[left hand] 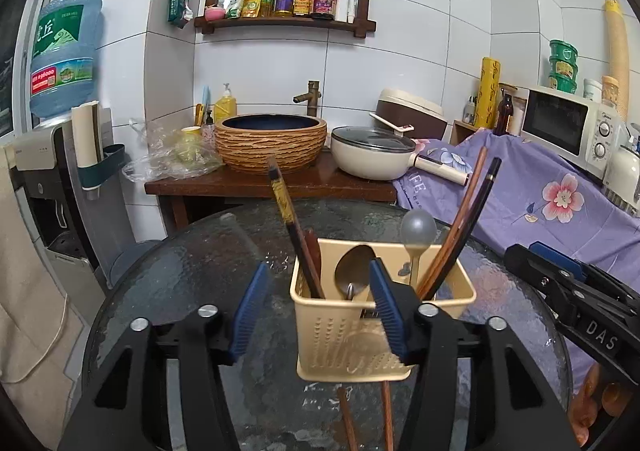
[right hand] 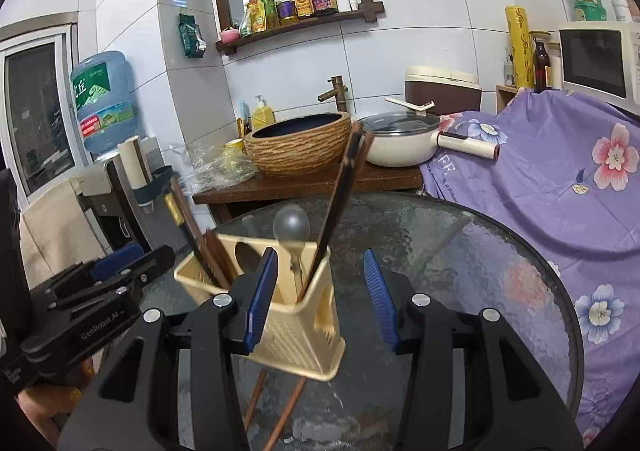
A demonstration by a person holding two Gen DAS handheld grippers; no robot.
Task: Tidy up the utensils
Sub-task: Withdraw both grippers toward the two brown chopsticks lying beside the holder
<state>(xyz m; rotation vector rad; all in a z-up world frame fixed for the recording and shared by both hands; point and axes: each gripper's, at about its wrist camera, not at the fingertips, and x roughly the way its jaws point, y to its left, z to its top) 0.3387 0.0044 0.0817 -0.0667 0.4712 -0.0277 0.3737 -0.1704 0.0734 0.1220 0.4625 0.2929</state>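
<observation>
A beige utensil holder point(left hand: 344, 335) point(right hand: 296, 335) stands on the round glass table point(left hand: 192, 271). In it are dark chopsticks point(left hand: 286, 211) at the left, a metal spoon point(left hand: 354, 271), a grey spoon point(left hand: 418, 229) and brown chopsticks point(left hand: 460, 231) at the right. A pair of wooden chopsticks point(left hand: 386, 411) point(right hand: 256, 395) lies on the glass by the holder's near side. My left gripper point(left hand: 318, 307) is open, its right finger in front of the holder. My right gripper point(right hand: 320, 291) is open too, its left finger across the holder's corner. Neither holds anything.
Behind the table a wooden stand point(left hand: 272, 185) carries a woven basin point(left hand: 270, 143) and a lidded white pan point(left hand: 374, 153). A purple floral cloth point(right hand: 560, 187) covers the counter at right, under a microwave point(left hand: 560, 123). A water dispenser point(left hand: 60, 155) stands at left.
</observation>
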